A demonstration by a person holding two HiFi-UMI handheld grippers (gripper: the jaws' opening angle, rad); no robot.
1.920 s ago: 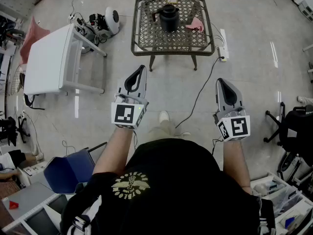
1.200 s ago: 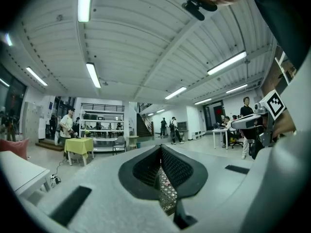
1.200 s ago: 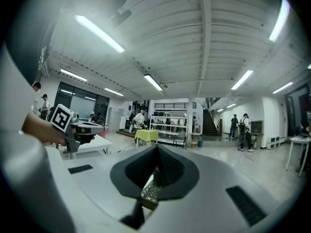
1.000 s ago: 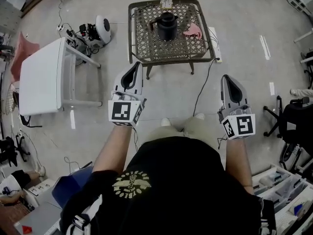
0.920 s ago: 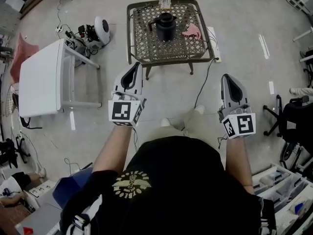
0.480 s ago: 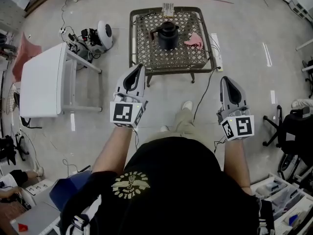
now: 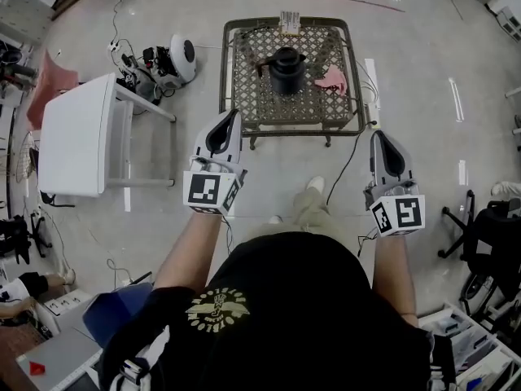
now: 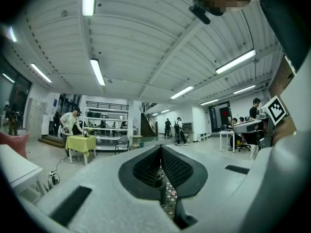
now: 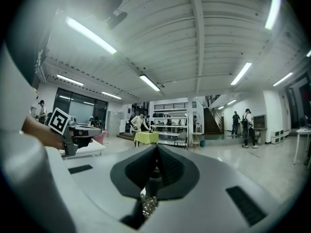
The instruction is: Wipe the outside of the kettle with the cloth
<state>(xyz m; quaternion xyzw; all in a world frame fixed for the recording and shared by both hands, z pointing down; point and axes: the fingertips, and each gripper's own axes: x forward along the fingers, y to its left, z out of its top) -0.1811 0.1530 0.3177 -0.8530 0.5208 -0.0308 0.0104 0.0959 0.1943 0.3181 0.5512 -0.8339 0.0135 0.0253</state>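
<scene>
Both tools are held level, side by side and pointing ahead toward the desk. This looks like a carrying posture for an approach, since nothing is within reach yet. The left tool has its jaws pressed together with nothing between them, and the right tool is likewise closed and empty.

The kettle stands well ahead of both tools on the desk's lattice top, between their two lines and somewhat nearer the left tool's. The cloth lies crumpled near the kettle on the right tool's side, so the right tool seems best placed to take it while the left steadies the kettle.

The kettle is upright, its long axis vertical and its lid facing up. A dark part juts out sideways toward the left tool's side, but whether it is spout or handle I cannot tell
</scene>
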